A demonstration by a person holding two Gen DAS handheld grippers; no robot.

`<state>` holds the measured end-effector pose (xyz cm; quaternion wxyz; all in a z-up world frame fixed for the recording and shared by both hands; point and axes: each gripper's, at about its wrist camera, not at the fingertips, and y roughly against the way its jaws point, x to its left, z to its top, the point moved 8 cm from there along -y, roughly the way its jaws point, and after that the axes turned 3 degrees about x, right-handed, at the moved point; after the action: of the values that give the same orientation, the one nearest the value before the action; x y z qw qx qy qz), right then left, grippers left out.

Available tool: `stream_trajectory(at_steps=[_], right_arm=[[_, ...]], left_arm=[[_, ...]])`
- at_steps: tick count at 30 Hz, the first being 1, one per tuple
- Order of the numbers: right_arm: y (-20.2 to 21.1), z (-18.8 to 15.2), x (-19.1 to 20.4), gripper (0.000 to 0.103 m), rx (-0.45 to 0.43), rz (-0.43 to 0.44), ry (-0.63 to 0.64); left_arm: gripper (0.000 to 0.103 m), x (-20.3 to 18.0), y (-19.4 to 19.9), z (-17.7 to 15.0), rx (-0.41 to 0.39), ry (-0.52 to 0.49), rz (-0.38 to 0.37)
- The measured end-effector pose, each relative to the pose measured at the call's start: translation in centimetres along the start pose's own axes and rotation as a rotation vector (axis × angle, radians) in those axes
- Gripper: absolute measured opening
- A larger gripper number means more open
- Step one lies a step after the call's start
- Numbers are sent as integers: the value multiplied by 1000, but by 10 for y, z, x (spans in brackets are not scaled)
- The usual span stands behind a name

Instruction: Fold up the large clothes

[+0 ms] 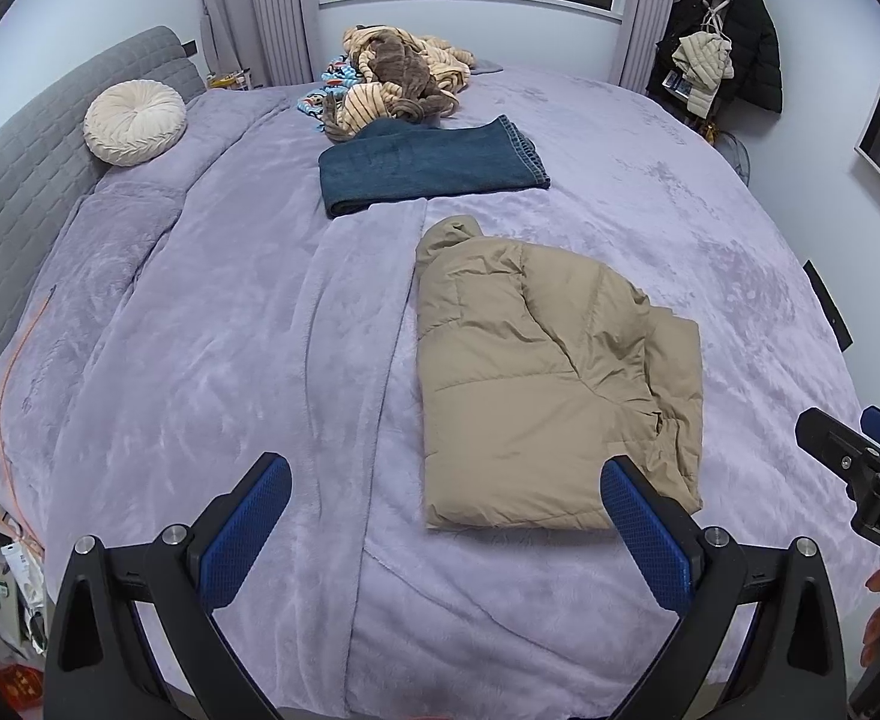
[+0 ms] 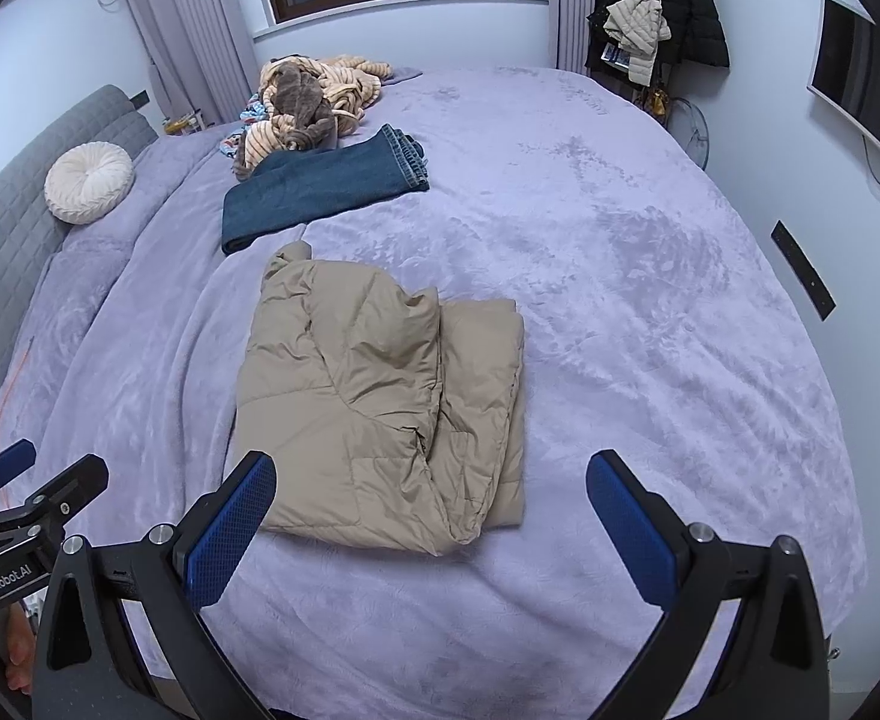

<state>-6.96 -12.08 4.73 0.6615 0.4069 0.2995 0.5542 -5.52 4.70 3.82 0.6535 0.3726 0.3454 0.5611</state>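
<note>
The tan puffer jacket lies folded lengthwise into a narrow bundle near the bed's near edge, its collar end toward the folded jeans further up the lavender blanket; the right side of the bundle shows loose stacked layers. The left gripper hangs above the near edge with its fingers spread wide and nothing between them; the right gripper hovers likewise, spread and empty, just short of the jacket's hem. The step in hand looks like the last cross fold, hem toward collar; to do it well, each gripper should pinch one near corner through all layers, so the slippery padded fabric does not slide apart; lift low, carry both corners evenly, then press out trapped air.
</note>
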Motion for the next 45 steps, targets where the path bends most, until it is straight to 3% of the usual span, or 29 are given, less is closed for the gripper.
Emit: stream_trajectory(at_steps=[45], right_arm=[[2, 1, 7, 103, 6, 3, 7]], left_arm=[[103, 12, 3, -2, 4, 7, 6]])
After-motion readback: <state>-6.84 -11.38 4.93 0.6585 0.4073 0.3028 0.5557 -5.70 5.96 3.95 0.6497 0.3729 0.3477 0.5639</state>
